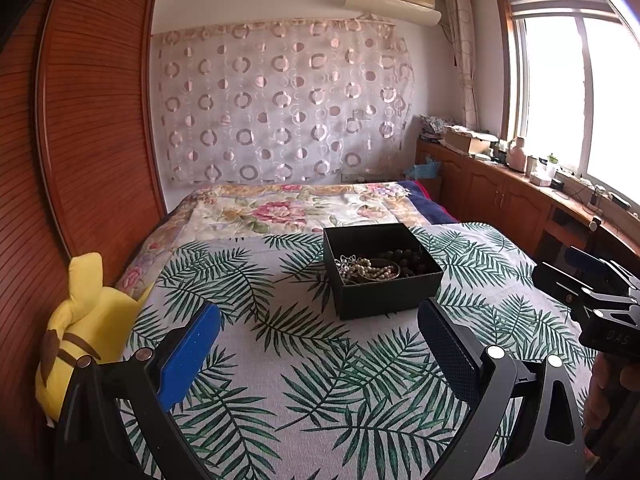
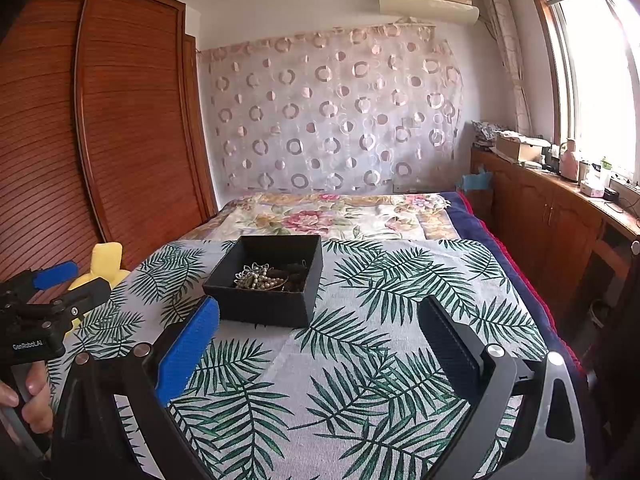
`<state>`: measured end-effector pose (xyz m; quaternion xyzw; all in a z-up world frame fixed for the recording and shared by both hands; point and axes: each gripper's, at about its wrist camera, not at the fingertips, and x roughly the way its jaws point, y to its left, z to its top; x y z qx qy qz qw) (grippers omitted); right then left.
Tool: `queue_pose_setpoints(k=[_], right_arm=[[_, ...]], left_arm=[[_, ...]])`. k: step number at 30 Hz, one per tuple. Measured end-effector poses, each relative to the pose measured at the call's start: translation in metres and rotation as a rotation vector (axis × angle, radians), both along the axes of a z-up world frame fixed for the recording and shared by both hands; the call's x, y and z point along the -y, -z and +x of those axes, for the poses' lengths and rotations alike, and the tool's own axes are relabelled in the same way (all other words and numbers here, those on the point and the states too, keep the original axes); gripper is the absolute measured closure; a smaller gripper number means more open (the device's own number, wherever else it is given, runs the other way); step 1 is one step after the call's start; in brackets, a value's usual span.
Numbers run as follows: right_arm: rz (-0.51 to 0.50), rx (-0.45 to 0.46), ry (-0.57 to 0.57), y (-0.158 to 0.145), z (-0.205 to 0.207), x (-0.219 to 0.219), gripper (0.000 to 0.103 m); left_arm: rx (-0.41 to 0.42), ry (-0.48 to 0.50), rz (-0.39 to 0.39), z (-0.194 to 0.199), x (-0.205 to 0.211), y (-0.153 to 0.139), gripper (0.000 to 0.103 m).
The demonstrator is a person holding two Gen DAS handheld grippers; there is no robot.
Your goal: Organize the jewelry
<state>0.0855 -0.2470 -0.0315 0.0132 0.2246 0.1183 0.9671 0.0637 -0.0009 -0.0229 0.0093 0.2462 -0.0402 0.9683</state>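
Note:
A black open box (image 1: 394, 294) sits on the leaf-print bedcover (image 1: 280, 360). Inside lie a pearl bead strand with a silver piece (image 1: 362, 267) and dark wooden beads (image 1: 404, 257). My left gripper (image 1: 320, 320) is open and empty, just short of the box, above the cover. In the right wrist view the box (image 2: 266, 300) is ahead and slightly left, with the pearl strand (image 2: 256, 278) in it. My right gripper (image 2: 318, 320) is open and empty, near the box's front right corner. Each gripper shows at the edge of the other's view.
A yellow plush toy (image 1: 86, 332) lies at the bed's left edge beside the wooden wardrobe (image 1: 88, 120). A floral quilt (image 1: 288, 208) covers the far bed. A wooden counter (image 1: 520, 184) with clutter runs along the right under the window.

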Motion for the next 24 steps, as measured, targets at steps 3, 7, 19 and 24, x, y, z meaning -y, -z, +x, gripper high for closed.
queue_pose_setpoints(k=[3, 7, 19, 24], right_arm=[[-0.001, 0.002, 0.0, -0.0005, 0.0001, 0.0006, 0.002], [-0.002, 0.001, -0.002, -0.0003, 0.0002, 0.0002, 0.002], [-0.001, 0.001, -0.001, -0.0006, -0.0005, -0.0003, 0.002], [-0.002, 0.0, -0.001, -0.0011, -0.0003, 0.0004, 0.002]], left_arm=[[-0.001, 0.0, 0.001, 0.0001, 0.0001, 0.0, 0.008], [-0.004, 0.003, 0.0, 0.0003, -0.0005, 0.0004, 0.008], [-0.008, 0.0, -0.002, 0.0015, -0.0012, 0.0004, 0.008], [-0.009, 0.001, -0.004, 0.003, -0.0013, -0.0006, 0.008]])
